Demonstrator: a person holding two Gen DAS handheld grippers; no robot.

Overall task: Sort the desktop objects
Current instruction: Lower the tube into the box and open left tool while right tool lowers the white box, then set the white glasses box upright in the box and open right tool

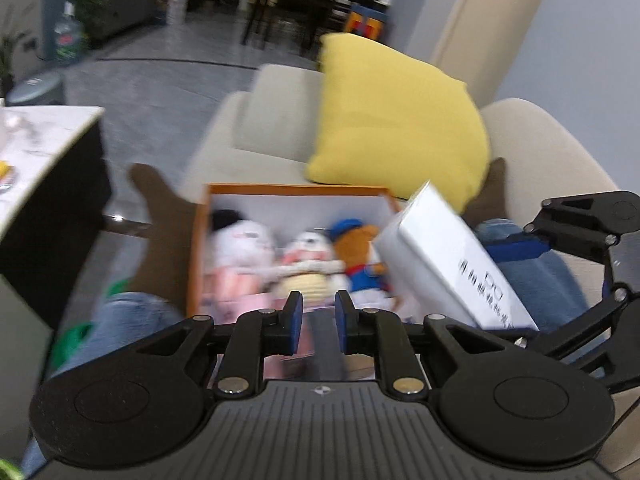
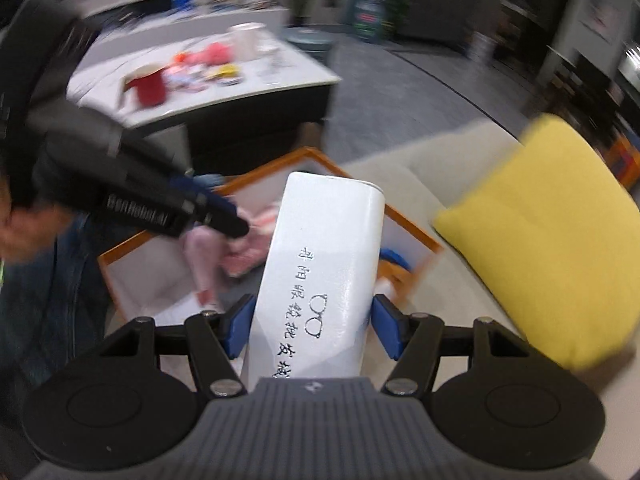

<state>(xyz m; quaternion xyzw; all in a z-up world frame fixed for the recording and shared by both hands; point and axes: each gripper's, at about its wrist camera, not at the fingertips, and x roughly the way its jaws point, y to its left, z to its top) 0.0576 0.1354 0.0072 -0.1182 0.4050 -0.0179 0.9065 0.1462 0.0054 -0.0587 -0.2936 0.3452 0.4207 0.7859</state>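
Nearest us, our right tongs (image 2: 312,328) clamp a white rectangular case printed with black characters (image 2: 328,264), tilted over the orange-rimmed cardboard box (image 1: 280,189) at its three o'clock edge. Our left tongs (image 1: 318,320) sit narrowly parted, holding nothing, above the plush dolls (image 1: 304,256) inside the box.

Your left gripper (image 1: 317,322) sits at the near edge of the box (image 1: 296,189), with three plush toys (image 1: 308,264) side by side inside it. To its right, your right gripper (image 2: 313,328) holds the case (image 2: 324,276) tilted over the box's right side. The cushion (image 1: 396,120) leans on the sofa (image 1: 256,128) behind the box. The table (image 2: 240,92) stands far left, a mug (image 2: 150,86) and cup (image 2: 246,42) on it.
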